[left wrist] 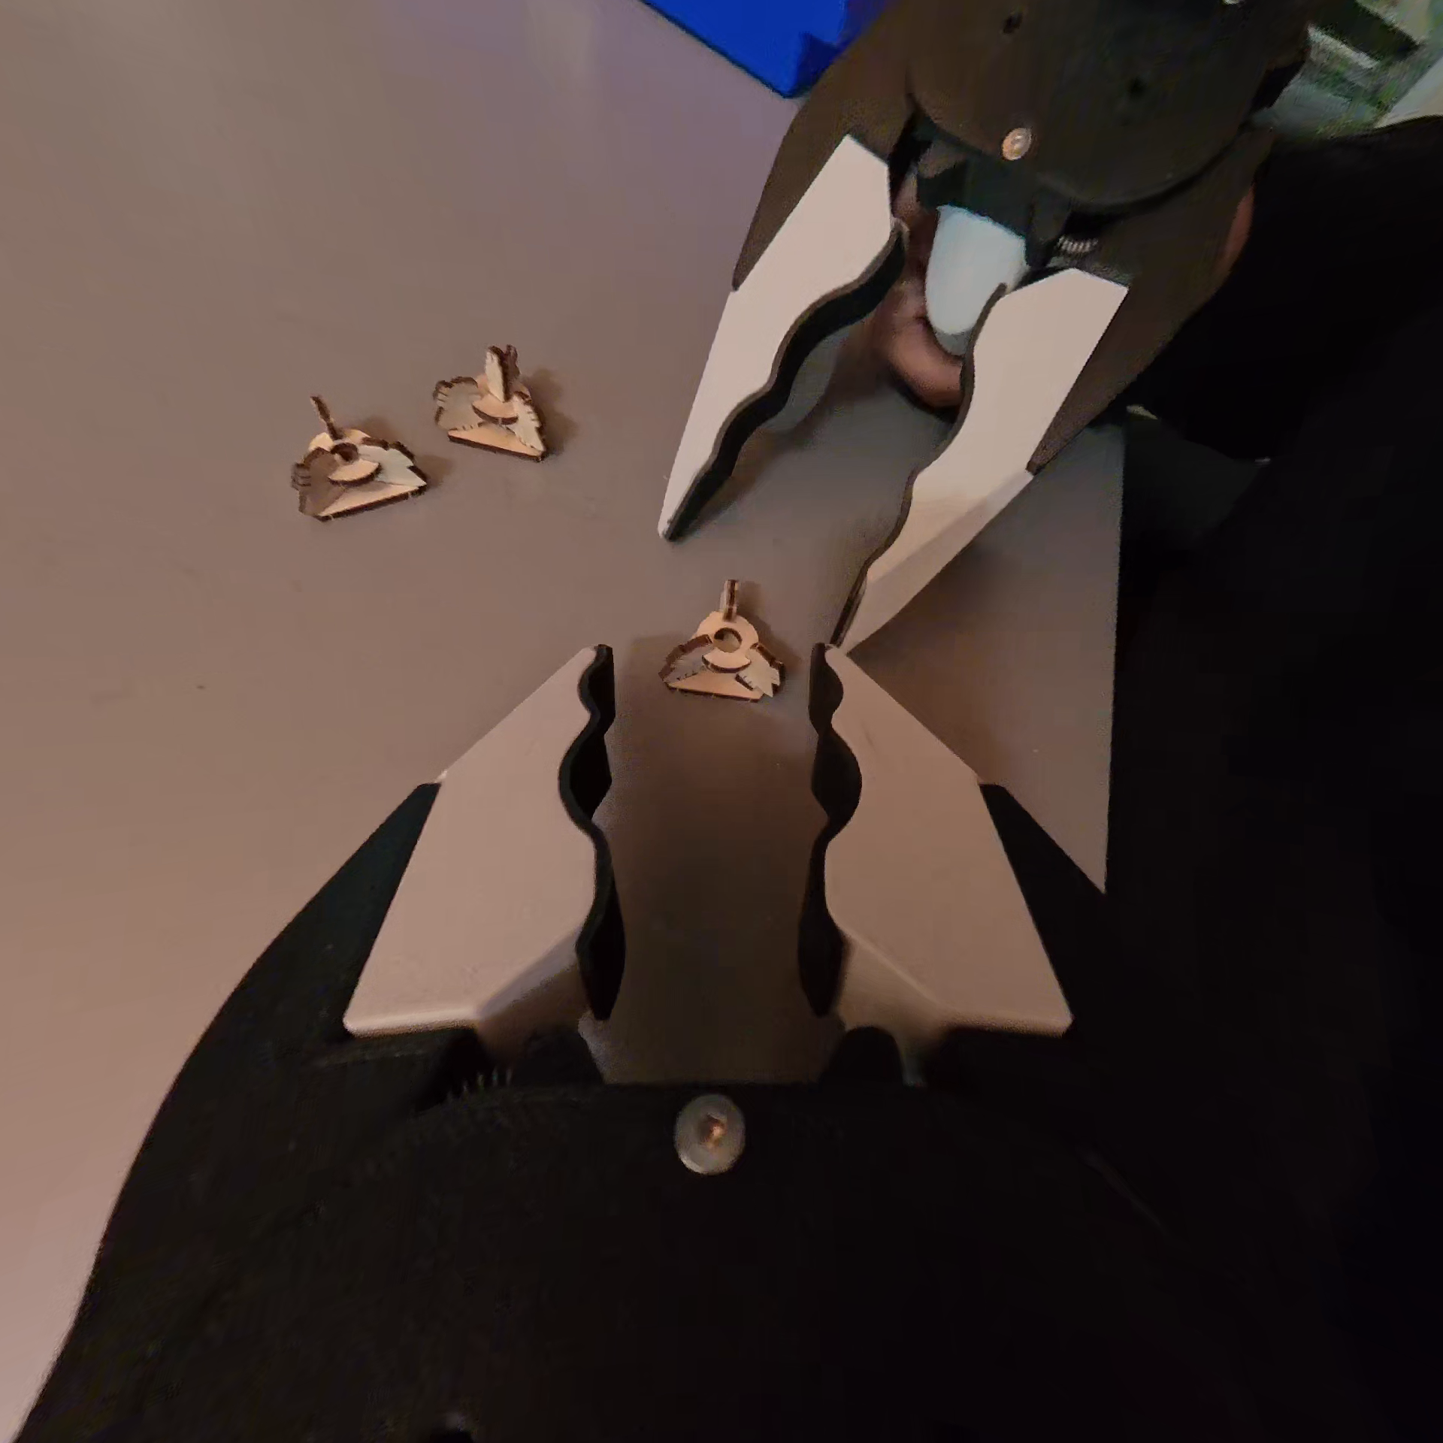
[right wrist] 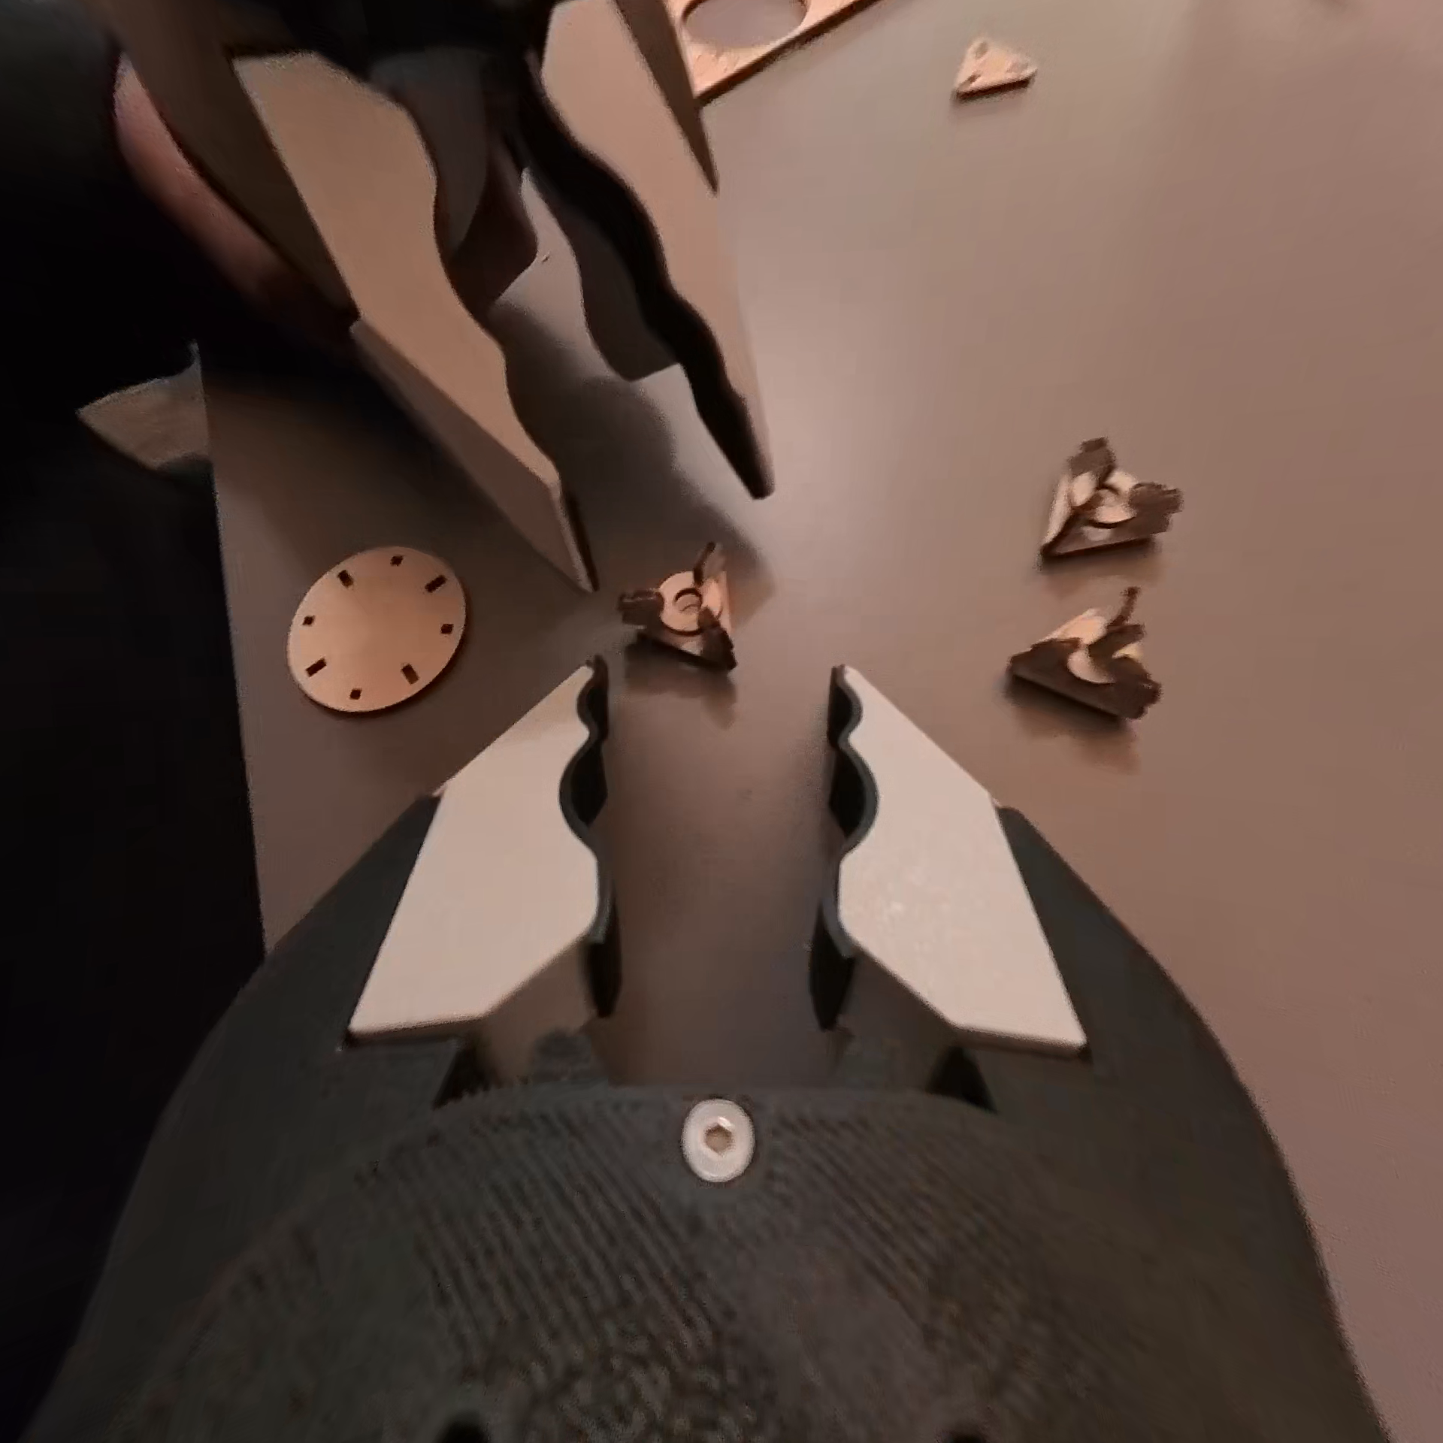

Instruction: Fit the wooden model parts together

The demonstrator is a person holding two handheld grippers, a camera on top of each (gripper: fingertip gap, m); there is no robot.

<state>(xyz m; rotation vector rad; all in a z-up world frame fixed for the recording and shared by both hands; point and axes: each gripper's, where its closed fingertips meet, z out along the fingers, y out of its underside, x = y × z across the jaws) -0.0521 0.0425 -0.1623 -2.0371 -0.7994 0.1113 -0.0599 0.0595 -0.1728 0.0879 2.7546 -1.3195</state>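
Note:
A small triangular wooden assembly (left wrist: 725, 654) with a round holed disc and an upright peg rests on the grey table (left wrist: 234, 742), just beyond my left gripper (left wrist: 712, 656). That gripper is open and empty, its pads clear of the piece. My right gripper (right wrist: 717, 673) is open and empty too, above the table; the same assembly (right wrist: 683, 613) lies just ahead of its left fingertip. The right gripper shows in the left wrist view (left wrist: 761, 582) at the upper right, jaws apart. The left gripper shows in the right wrist view (right wrist: 671, 539) at the upper left.
Two more wooden assemblies (left wrist: 358, 468) (left wrist: 493, 414) stand to the left. A round wooden disc with slots (right wrist: 377, 631) lies near the table's edge. A wooden sheet with a round cut-out (right wrist: 750, 39) and a small triangular piece (right wrist: 993, 69) lie farther off. A blue bin (left wrist: 750, 39) stands behind. My two grippers' fingertips are within a few centimetres of each other.

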